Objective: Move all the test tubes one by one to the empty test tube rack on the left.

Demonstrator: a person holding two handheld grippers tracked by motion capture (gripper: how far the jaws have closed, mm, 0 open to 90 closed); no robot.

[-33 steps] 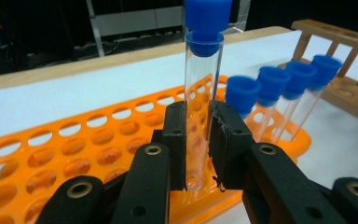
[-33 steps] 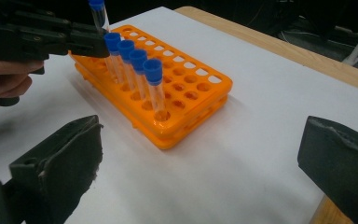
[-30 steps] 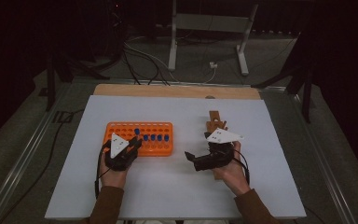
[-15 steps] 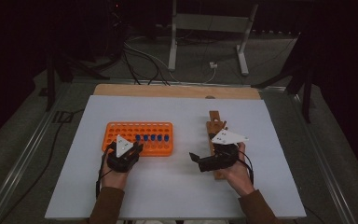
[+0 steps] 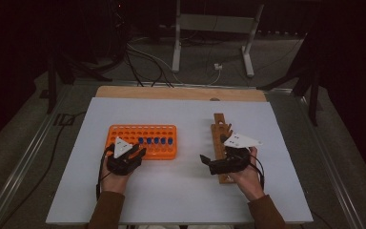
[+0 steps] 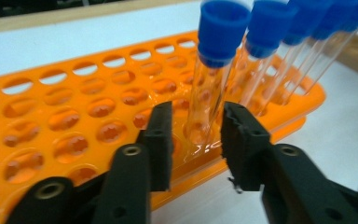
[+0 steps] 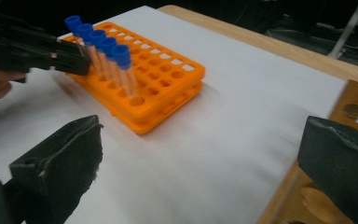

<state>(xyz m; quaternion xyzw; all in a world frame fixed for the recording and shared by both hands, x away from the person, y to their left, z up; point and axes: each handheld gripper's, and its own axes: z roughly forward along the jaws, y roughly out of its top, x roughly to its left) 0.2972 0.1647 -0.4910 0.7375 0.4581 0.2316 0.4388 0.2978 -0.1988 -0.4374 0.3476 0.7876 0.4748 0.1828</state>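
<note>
- Left hand-held gripper (image 6: 196, 140): level, aimed toward 1 o'clock; jaws just opened narrowly, flanking the tube (image 6: 209, 79) in the orange rack (image 6: 74, 121), apart.
- Right hand-held gripper (image 7: 200, 168): aimed toward 9 o'clock, wide, empty, over the wooden rack (image 5: 220, 143).

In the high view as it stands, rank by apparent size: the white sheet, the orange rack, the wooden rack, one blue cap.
1. White sheet, by far the largest.
2. Orange rack.
3. Wooden rack: narrower, partly hidden under the right hand, so this rank is less sure.
4. Blue cap, smallest.
</note>
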